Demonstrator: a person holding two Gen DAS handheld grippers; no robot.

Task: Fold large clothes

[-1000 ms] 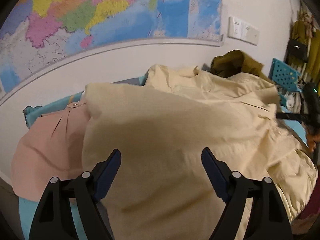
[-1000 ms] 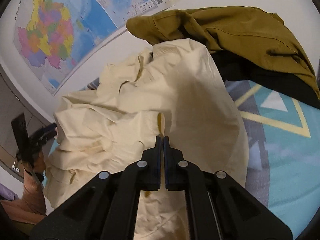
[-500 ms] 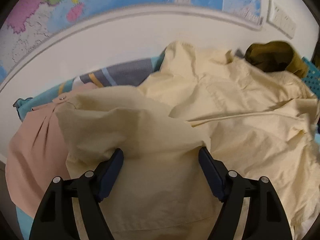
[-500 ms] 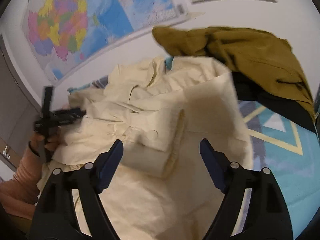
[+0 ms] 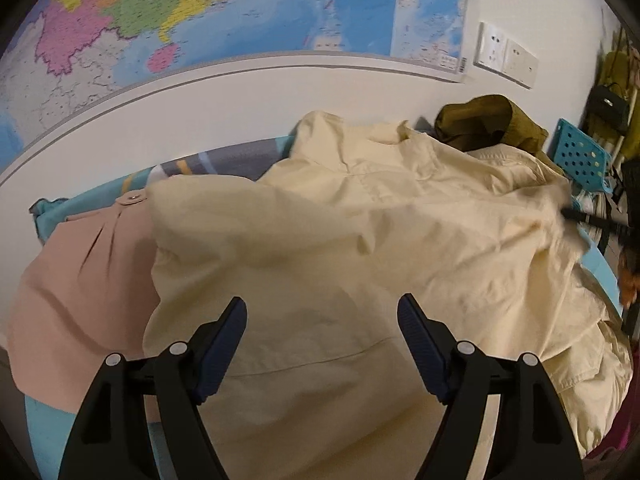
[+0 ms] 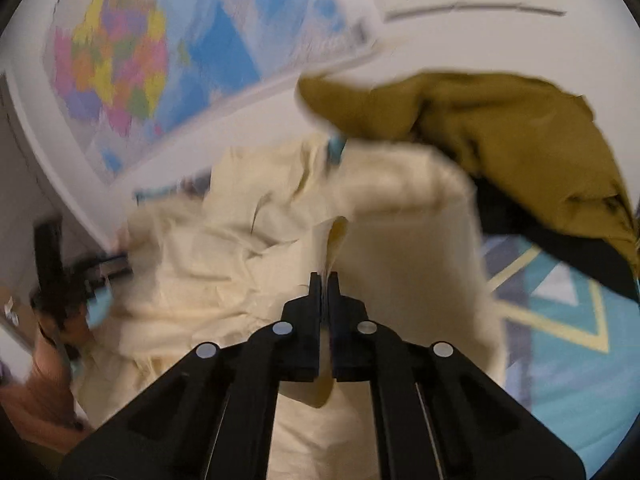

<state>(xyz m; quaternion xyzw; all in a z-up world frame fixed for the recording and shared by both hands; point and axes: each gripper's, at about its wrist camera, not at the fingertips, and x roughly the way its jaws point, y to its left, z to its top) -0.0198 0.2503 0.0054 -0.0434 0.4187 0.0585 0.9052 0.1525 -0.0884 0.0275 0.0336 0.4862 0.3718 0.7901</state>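
A large cream garment (image 5: pixel 360 240) lies crumpled across the bed. My left gripper (image 5: pixel 321 304) hovers open just above its near part, with cloth below the fingers and nothing pinched. In the right wrist view, my right gripper (image 6: pixel 325 280) is shut on a raised fold of the same cream garment (image 6: pixel 400 240), which stands up from between the pads. The left gripper, blurred and in a hand, shows at that view's left edge (image 6: pixel 52 264).
A pink garment (image 5: pixel 80 280) lies to the left of the cream one, an olive garment (image 6: pixel 500 132) behind and to the right. A teal patterned bedsheet (image 6: pixel 580 360) is underneath. A wall map (image 5: pixel 240 20) hangs behind, and a blue perforated crate (image 5: pixel 580 156) stands at far right.
The right gripper stood open over the cream cloth half a second ago and has shut on a fold of it. The left gripper stayed open and shifted slightly over the garment.
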